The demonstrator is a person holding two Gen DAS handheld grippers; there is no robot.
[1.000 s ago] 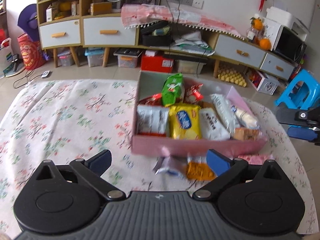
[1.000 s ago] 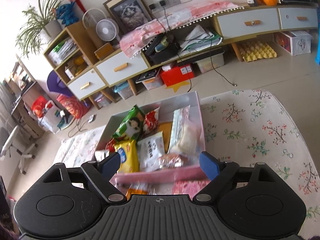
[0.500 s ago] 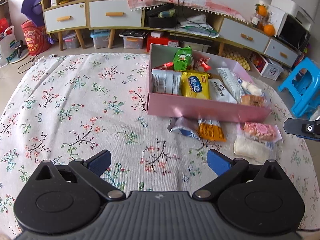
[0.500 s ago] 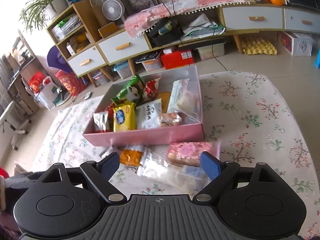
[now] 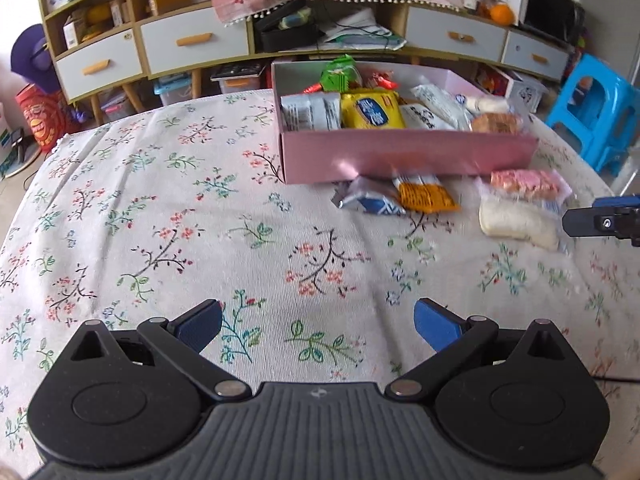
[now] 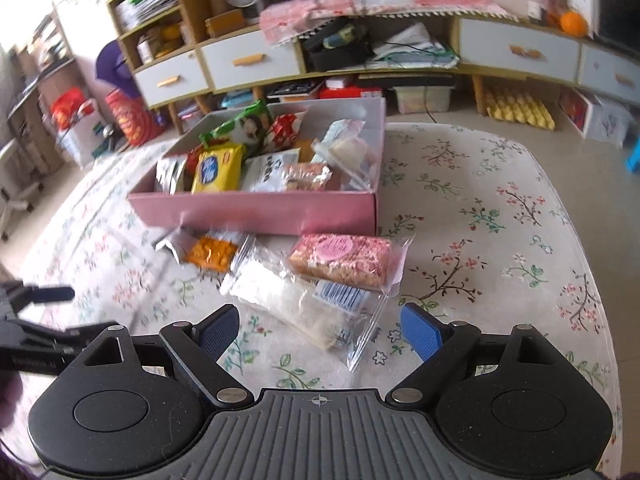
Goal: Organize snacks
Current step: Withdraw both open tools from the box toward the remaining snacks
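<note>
Nearest, both grippers hover over the flowered table [image 5: 168,216] with their blue fingers spread wide and nothing between them: the left gripper [image 5: 318,326] sits well short of the pink box [image 5: 400,156], while the right gripper [image 6: 320,330] hangs just short of the loose packets that lie on the near side of that box. Closest to the right gripper's fingers [image 6: 422,334] is a clear bag of white snack [image 6: 296,300], and the pink-sprinkled bar [image 6: 340,258] lies partly over its far edge, just short of the box wall. Beside these, still in front of the pink box, an orange packet [image 5: 426,196] and a blue-and-silver packet [image 5: 370,200] lie touching each other, close against the wall. Inside the box stand a yellow packet [image 5: 372,110], a silver packet [image 5: 310,110], white bags [image 5: 436,106] and, toward its far wall, a green packet [image 5: 340,74]. Beyond the pink box runs a low cabinet [image 5: 192,40] with white drawers
</note>
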